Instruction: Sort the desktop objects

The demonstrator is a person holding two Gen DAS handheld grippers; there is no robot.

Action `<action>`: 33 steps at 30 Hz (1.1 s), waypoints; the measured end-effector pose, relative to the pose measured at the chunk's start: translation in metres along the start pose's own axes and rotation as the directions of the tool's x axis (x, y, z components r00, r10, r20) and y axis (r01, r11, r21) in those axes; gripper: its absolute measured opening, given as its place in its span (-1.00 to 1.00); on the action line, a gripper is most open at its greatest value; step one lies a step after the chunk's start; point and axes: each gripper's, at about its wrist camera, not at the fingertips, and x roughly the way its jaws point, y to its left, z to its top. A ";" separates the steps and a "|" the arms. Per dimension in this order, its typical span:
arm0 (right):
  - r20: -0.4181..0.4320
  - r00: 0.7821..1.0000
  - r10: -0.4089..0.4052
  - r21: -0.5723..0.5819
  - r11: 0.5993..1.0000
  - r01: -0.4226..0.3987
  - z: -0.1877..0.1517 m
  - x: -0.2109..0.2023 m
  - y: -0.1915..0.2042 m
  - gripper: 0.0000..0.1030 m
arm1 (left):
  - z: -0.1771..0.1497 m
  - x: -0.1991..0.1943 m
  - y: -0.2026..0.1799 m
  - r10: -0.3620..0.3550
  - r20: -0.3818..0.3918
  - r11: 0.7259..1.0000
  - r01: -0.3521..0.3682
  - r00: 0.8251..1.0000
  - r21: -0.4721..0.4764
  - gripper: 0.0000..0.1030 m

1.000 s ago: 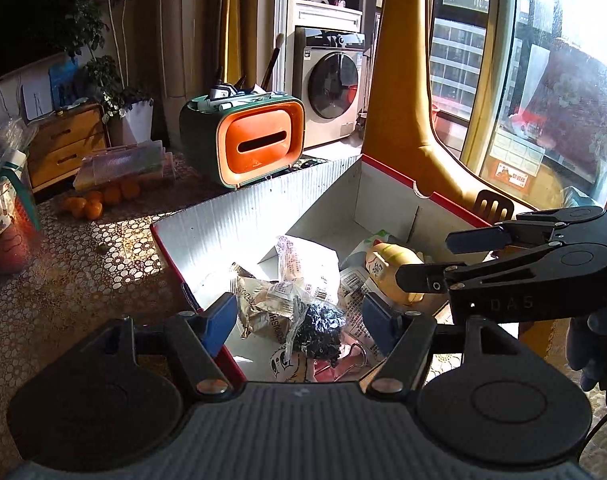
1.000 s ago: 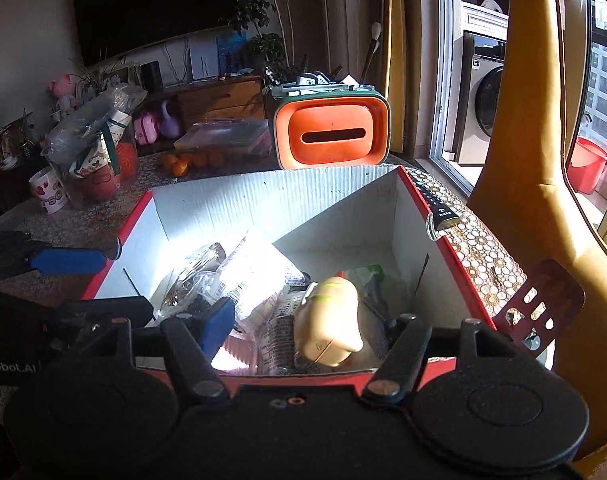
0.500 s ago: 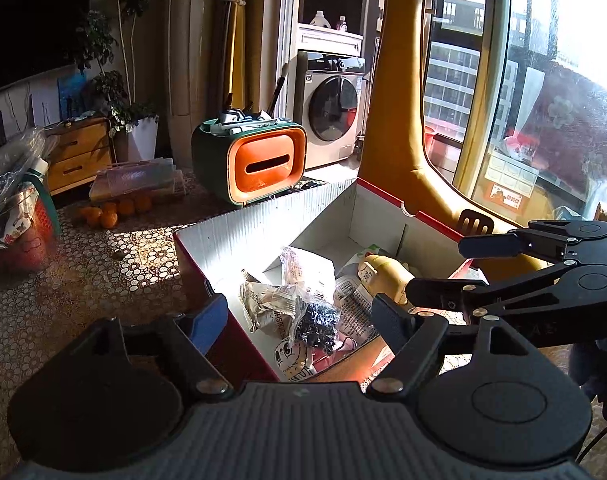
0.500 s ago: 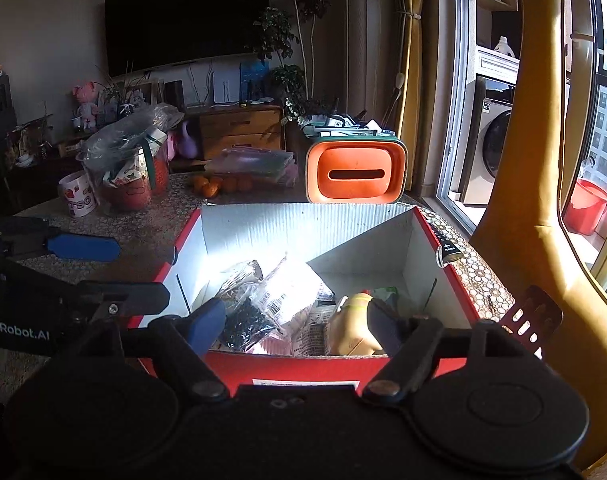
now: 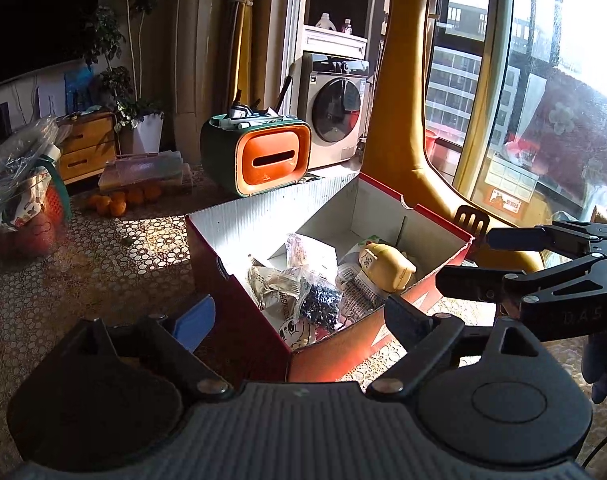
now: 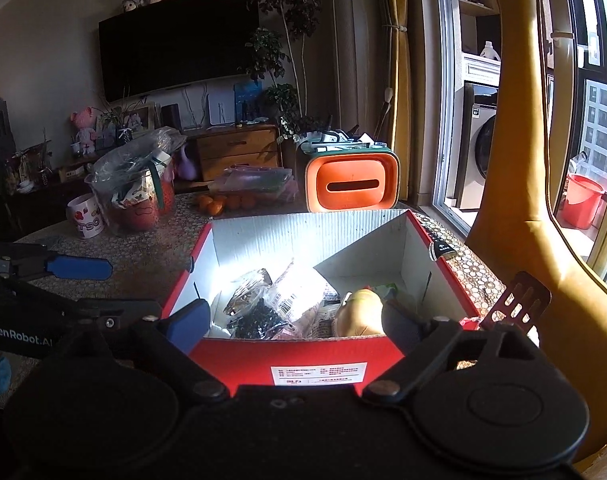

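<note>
Left wrist view
Left gripper (image 5: 299, 316): jaws spread wide, nothing between them, held low in front of the box's near corner.
Box (image 5: 239, 320): red outside, white inside, open-topped, standing on the patterned counter (image 5: 83, 264); one corner points toward the camera, its long axis running away to the upper right.
Yellow bottle (image 5: 387, 266): lying on its side in the right part of the box, long axis running left to right, labelled end toward the left.
Snack bags (image 5: 279, 284): crumpled in the middle of the box, touching one another.
Dark bag (image 5: 321, 306): just in front of the bottle, against the snack bags.
Right gripper (image 5: 463, 260): seen side-on at the right edge, jaws parted and empty, tips near the box's right corner.
Orange tissue holder (image 5: 271, 160): upright behind the box, slot facing the camera.
Oranges (image 5: 123, 198): grouped on the counter, well to the left of the box.

Right wrist view
Right gripper (image 6: 295, 320): jaws wide apart, holding nothing, just before the box's near wall.
Box (image 6: 299, 356): short red wall with a white label facing the camera, long axis running straight away.
Yellow bottle (image 6: 359, 312): near right part of the box, only partly visible above the wall.
Dark bag (image 6: 259, 318): near left, beside the snack bags (image 6: 291, 298).
Left gripper (image 6: 103, 284): side-on at the left, jaws apart and empty.
Mug (image 6: 85, 216): on the counter, far left.
</note>
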 end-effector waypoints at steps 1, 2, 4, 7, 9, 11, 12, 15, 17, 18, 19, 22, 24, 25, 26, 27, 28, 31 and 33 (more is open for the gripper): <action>0.002 1.000 0.002 -0.002 1.000 -0.002 -0.001 -0.001 0.001 0.84 | -0.001 -0.001 0.000 0.007 0.003 1.000 -0.007 1.000 0.000 0.91; 0.004 1.000 0.003 -0.005 1.000 -0.003 -0.002 -0.003 0.003 0.86 | -0.002 -0.003 0.000 0.010 0.007 1.000 -0.010 1.000 0.001 0.96; 0.009 1.000 0.004 -0.014 1.000 -0.004 -0.005 -0.007 0.006 0.97 | -0.003 -0.005 0.000 0.003 0.007 1.000 -0.003 1.000 0.001 0.97; 0.014 1.000 -0.008 -0.035 0.999 0.008 -0.008 -0.011 0.011 0.98 | -0.006 -0.008 0.000 0.000 0.011 1.000 0.000 1.000 0.001 0.99; 0.017 1.000 -0.012 -0.044 0.999 0.013 -0.011 -0.014 0.015 0.98 | -0.008 -0.009 0.000 0.000 0.008 1.000 0.000 1.000 0.004 0.99; 0.019 1.000 -0.011 -0.040 0.999 0.012 -0.014 -0.016 0.017 0.98 | -0.009 -0.010 -0.001 0.005 0.006 1.000 -0.005 1.000 0.007 0.99; 0.018 1.000 -0.011 -0.036 0.999 0.012 -0.016 -0.018 0.017 0.98 | -0.010 -0.012 -0.001 0.005 0.004 1.000 -0.005 1.000 0.008 0.99; 0.017 1.000 -0.006 -0.031 0.999 0.006 -0.020 -0.020 0.020 0.98 | -0.013 -0.015 -0.001 0.011 -0.001 1.000 -0.011 1.000 0.006 0.99; 0.016 1.000 -0.003 -0.029 1.000 0.004 -0.022 -0.023 0.022 0.99 | -0.016 -0.016 -0.001 0.016 -0.006 1.000 -0.016 1.000 0.001 0.99; 0.016 1.000 -0.003 -0.024 1.000 0.004 -0.024 -0.024 0.022 0.99 | -0.017 -0.017 -0.001 0.016 -0.011 1.000 -0.016 1.000 -0.003 0.99; 0.016 1.000 -0.002 -0.018 1.000 0.002 -0.025 -0.025 0.023 0.98 | -0.018 -0.018 0.000 0.016 -0.016 1.000 -0.016 1.000 -0.006 0.99; 0.018 1.000 0.001 -0.008 1.000 -0.001 -0.026 -0.027 0.024 0.98 | -0.020 -0.020 -0.001 0.027 -0.022 1.000 -0.027 0.999 0.003 0.99; 0.022 1.000 -0.001 -0.005 1.000 0.001 -0.026 -0.029 0.025 0.98 | -0.022 -0.021 -0.001 0.031 -0.025 0.999 -0.030 0.999 0.011 0.99; 0.024 1.000 -0.002 -0.002 1.000 0.002 -0.027 -0.030 0.025 0.98 | -0.022 -0.022 -0.001 0.035 -0.024 0.999 -0.034 0.999 0.013 0.99; 0.025 1.000 -0.002 0.001 1.000 0.002 -0.027 -0.031 0.025 0.98 | -0.023 -0.023 -0.002 0.043 -0.023 0.999 -0.042 0.999 0.018 0.99; 0.026 1.000 -0.003 0.005 1.000 0.003 -0.028 -0.031 0.025 0.98 | -0.024 -0.024 -0.002 0.047 -0.024 0.999 -0.046 0.999 0.021 0.99; 0.025 1.000 -0.004 0.009 1.000 0.004 -0.028 -0.031 0.025 0.99 | -0.024 -0.024 -0.002 0.046 -0.026 0.999 -0.045 0.999 0.023 0.99; 0.021 1.000 -0.004 0.017 1.000 0.004 -0.030 -0.032 0.024 0.98 | -0.027 -0.025 -0.002 0.053 -0.031 0.998 -0.052 0.998 0.026 0.99; 0.016 1.000 -0.008 0.013 1.000 0.008 -0.031 -0.031 0.025 0.98 | -0.027 -0.025 -0.004 0.050 -0.035 0.998 -0.049 0.998 0.032 0.99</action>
